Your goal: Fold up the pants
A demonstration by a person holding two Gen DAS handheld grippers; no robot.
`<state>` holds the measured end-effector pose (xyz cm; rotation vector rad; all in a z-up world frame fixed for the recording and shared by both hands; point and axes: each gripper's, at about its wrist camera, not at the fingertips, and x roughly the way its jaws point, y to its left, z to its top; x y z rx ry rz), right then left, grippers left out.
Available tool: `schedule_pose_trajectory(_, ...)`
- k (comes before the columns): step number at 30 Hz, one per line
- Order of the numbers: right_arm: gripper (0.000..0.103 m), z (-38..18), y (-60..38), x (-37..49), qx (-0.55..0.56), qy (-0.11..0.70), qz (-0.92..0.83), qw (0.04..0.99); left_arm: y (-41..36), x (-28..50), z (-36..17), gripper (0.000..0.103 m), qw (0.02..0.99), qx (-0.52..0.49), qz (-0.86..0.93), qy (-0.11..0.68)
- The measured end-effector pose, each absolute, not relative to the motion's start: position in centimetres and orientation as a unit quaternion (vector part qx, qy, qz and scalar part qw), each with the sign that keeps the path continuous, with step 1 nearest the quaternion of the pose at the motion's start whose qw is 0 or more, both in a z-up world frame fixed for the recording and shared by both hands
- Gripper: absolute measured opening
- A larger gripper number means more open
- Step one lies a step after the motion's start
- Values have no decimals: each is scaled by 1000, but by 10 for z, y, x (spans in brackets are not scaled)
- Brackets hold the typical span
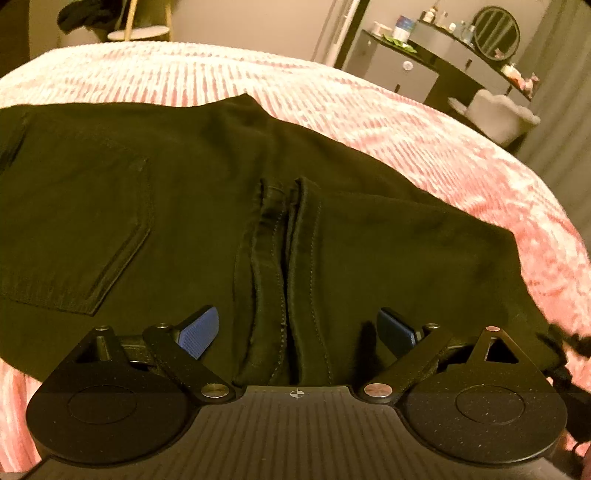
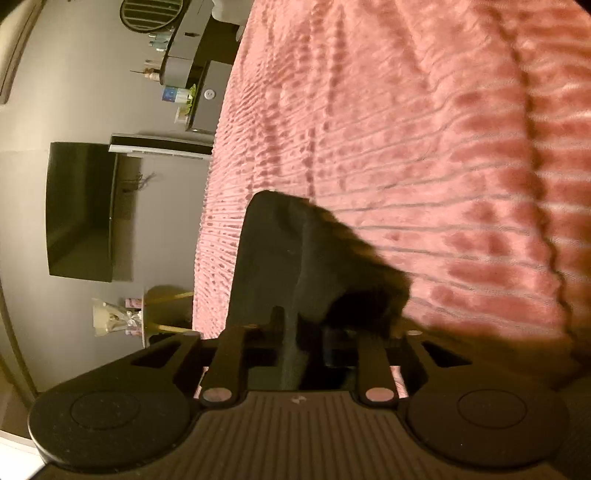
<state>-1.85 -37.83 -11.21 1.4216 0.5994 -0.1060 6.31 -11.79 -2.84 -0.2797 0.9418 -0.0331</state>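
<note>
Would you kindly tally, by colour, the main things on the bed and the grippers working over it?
Black pants: 1
Pink bedspread: 1
Black grippers: 2, the left gripper open over the pants, the right gripper shut on a fold of them
Total: 4

A home bedroom: pink-covered bed [image 1: 332, 92], vanity [image 1: 424, 62] with seemingly a round mirror [image 1: 496, 33].

A bed spread with a pink ribbed bedspread [image 1: 332, 92] carries the lot. Dark pants [image 1: 184, 192] lie flat on it, back pocket [image 1: 81, 229] up at the left, folded leg hems side by side nearer the middle. Bare pink cover runs far and right.
</note>
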Motion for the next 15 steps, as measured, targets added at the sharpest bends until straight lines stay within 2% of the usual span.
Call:
schedule_pose_trajectory(2, 38, -116, -377, -13, 646, 272, -44, 712, -121, 64, -29, 97, 883, -125, -15, 453)
schedule_pose_trajectory(3, 32, -117, -376, -11, 643, 272, -46, 715, -122, 63, -29, 97, 883, -121, -14, 453)
schedule_pose_trajectory(4, 19, -116, -376, -11, 638, 271, -47, 719, -123, 63, -28, 97, 884, -120, -13, 452)
schedule_pose_trajectory(5, 12, -114, -375, -11, 632, 272, -51, 724, -123, 63, -28, 97, 885, -120, -11, 450)
schedule_pose_trajectory(6, 10, -112, -375, -11, 626, 269, -51, 730, -122, 63, -27, 97, 886, -122, -10, 448)
schedule_pose_trajectory(9, 8, -102, -370, -10, 594, 272, -75, 754, -119, 64, -27, 97, 888, -128, 1, 443)
schedule_pose_trajectory(15, 8, -110, -378, -15, 620, 273, -107, 728, -114, 65, -26, 96, 891, -137, 11, 433)
